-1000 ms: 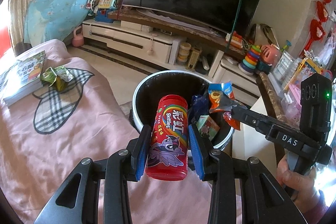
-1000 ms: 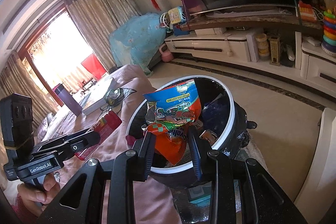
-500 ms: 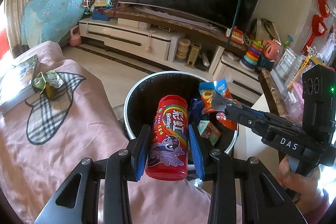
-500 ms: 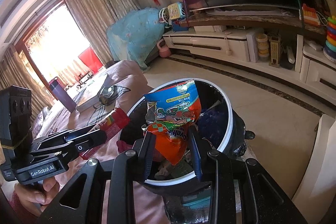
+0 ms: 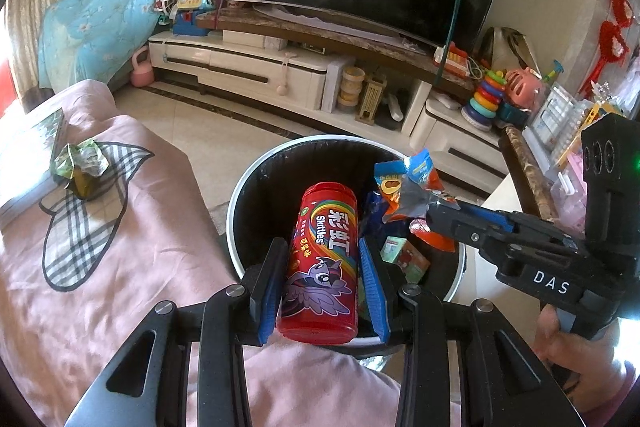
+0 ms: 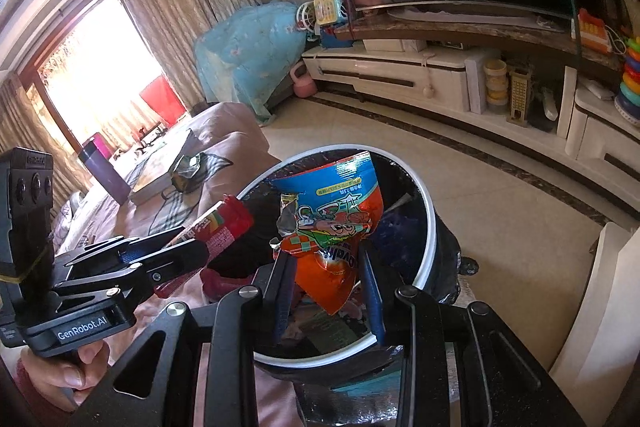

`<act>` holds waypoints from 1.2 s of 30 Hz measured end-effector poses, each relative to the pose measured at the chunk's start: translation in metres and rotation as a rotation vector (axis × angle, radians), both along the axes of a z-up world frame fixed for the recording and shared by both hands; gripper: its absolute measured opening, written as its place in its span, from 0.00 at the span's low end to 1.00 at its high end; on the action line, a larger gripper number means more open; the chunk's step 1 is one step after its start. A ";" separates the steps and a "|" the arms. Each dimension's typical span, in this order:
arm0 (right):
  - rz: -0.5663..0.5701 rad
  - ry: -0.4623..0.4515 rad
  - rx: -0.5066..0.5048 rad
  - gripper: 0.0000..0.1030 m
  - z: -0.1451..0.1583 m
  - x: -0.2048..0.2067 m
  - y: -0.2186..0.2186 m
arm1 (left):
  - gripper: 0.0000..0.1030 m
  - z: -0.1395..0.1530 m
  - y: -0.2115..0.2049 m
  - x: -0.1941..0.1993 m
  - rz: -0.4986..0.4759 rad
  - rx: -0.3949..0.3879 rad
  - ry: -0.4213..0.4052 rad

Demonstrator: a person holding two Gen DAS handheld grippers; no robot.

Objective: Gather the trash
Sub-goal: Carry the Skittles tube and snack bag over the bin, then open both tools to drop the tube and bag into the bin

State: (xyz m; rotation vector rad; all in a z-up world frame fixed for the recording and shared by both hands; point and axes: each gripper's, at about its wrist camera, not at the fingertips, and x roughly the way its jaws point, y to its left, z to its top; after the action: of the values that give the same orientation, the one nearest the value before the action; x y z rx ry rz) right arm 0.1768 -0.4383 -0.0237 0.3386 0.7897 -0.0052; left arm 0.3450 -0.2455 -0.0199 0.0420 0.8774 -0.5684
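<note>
My left gripper (image 5: 322,279) is shut on a red Skittles can (image 5: 322,259), held over the near rim of the black trash bin (image 5: 256,171) with a white rim. My right gripper (image 6: 326,287) is shut on an orange and blue snack bag (image 6: 332,227), held over the same bin (image 6: 428,227). The right gripper (image 5: 436,217) with its bag (image 5: 408,187) shows at right in the left wrist view. The left gripper (image 6: 200,251) with the can (image 6: 224,223) shows at left in the right wrist view. Wrappers and a small carton (image 5: 404,255) lie in the bin.
A pink sofa cover (image 5: 120,267) lies left of the bin, with a crumpled green wrapper (image 5: 80,163) and a book (image 5: 28,155) on it. A purple cup (image 6: 102,167) stands farther back. A TV stand (image 5: 280,67) with toys lines the far wall.
Both grippers moved forward over the bin with their loads. The can and the bag now hang farther above the bin's opening. Both stay shut.
</note>
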 end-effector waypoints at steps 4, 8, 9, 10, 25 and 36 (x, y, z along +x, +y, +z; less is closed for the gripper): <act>0.000 0.013 -0.007 0.30 -0.001 0.004 -0.002 | 0.34 -0.002 -0.004 0.003 -0.001 0.004 0.003; 0.004 0.021 -0.015 0.30 -0.001 0.006 -0.004 | 0.34 -0.003 -0.006 0.006 -0.001 0.009 0.005; 0.004 0.023 -0.017 0.30 -0.002 0.007 -0.004 | 0.34 -0.003 -0.006 0.006 -0.001 0.010 0.006; 0.005 0.027 -0.018 0.30 -0.002 0.007 -0.004 | 0.34 -0.003 -0.007 0.007 0.000 0.011 0.008; 0.012 0.076 -0.037 0.31 -0.008 0.017 -0.009 | 0.34 -0.007 -0.016 0.016 0.003 0.026 0.032; 0.022 0.109 -0.050 0.31 -0.010 0.026 -0.011 | 0.32 -0.009 -0.023 0.020 -0.014 0.040 0.047</act>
State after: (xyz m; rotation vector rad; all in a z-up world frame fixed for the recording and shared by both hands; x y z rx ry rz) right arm 0.2026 -0.4489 -0.0340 0.2843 0.8997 -0.0229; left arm 0.3652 -0.2690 -0.0287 0.0718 0.9345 -0.5665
